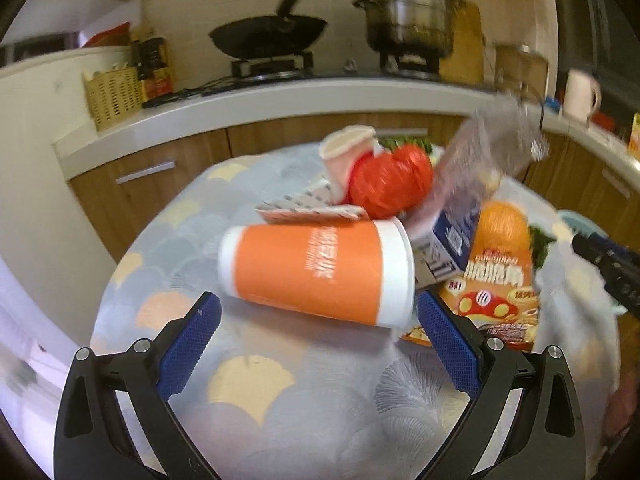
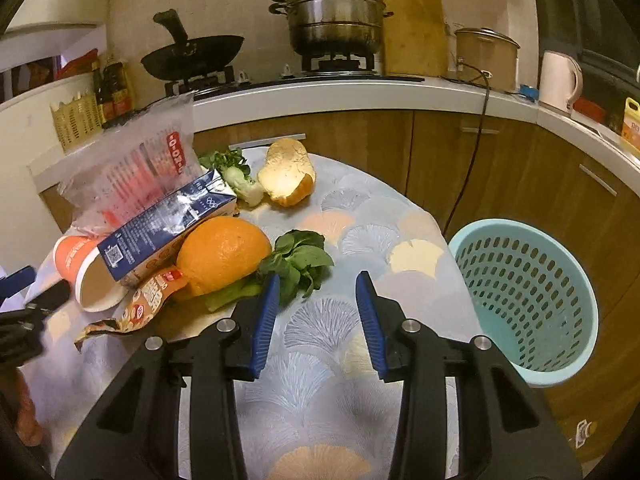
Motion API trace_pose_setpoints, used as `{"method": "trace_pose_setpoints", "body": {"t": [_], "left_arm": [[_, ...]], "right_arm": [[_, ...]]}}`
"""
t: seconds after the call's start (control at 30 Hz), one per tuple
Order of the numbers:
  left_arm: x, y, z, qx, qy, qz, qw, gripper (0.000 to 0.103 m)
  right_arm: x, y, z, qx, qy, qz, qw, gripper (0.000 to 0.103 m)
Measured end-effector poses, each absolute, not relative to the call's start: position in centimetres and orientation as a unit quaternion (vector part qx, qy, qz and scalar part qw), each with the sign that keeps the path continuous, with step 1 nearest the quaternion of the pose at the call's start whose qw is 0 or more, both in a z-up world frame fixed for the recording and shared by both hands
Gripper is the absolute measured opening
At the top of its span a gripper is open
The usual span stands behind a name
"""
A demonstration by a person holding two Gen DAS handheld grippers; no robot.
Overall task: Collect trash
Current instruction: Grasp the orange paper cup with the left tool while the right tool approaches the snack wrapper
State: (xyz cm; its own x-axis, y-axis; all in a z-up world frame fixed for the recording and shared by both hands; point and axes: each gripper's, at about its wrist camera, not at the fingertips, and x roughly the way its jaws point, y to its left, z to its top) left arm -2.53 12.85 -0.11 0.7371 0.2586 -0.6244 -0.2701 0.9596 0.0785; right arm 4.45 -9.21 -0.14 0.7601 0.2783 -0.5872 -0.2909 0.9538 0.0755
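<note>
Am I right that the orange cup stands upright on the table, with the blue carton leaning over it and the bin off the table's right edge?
Not quite. The cup lies on its side, its open mouth showing in the right wrist view. The rest holds: the carton leans over it, and the bin sits off the table's right edge.

Far ahead of you runs a white counter (image 2: 360, 92) over wooden cabinets (image 2: 500, 168), with a cream wall (image 2: 248, 4) behind.

Trash pile (image 2: 168, 240) blocks left; tablecloth (image 2: 360, 240) right clear.
</note>
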Motion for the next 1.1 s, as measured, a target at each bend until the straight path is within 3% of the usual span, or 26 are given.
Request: {"method": "trace_pose_setpoints", "body": {"t": [0.17, 0.47, 0.67, 1.1], "left_arm": [[-2.7, 12.7, -1.0, 0.025, 0.349, 0.18, 0.919, 0.091], [-9.2, 20.0, 0.4, -0.037, 0.335, 0.241, 0.91, 0.086], [-11.0, 21.1, 1.5, -0.096, 0.316, 0.114, 0.937, 0.087], [-3.6, 25.1, -1.7, -0.261, 0.356, 0.094, 0.892, 0.088]], "right_arm": [[3.9, -8.4, -0.3, -0.04, 0.307, 0.149, 0.939, 0.037], [3.3, -7.4, -0.4, -0.07, 0.294, 0.147, 0.942, 0.037], [3.4, -7.4, -0.4, -0.07, 0.298, 0.141, 0.941, 0.037], [3.6, -7.2, -0.6, -0.076, 0.302, 0.144, 0.939, 0.038]]}}
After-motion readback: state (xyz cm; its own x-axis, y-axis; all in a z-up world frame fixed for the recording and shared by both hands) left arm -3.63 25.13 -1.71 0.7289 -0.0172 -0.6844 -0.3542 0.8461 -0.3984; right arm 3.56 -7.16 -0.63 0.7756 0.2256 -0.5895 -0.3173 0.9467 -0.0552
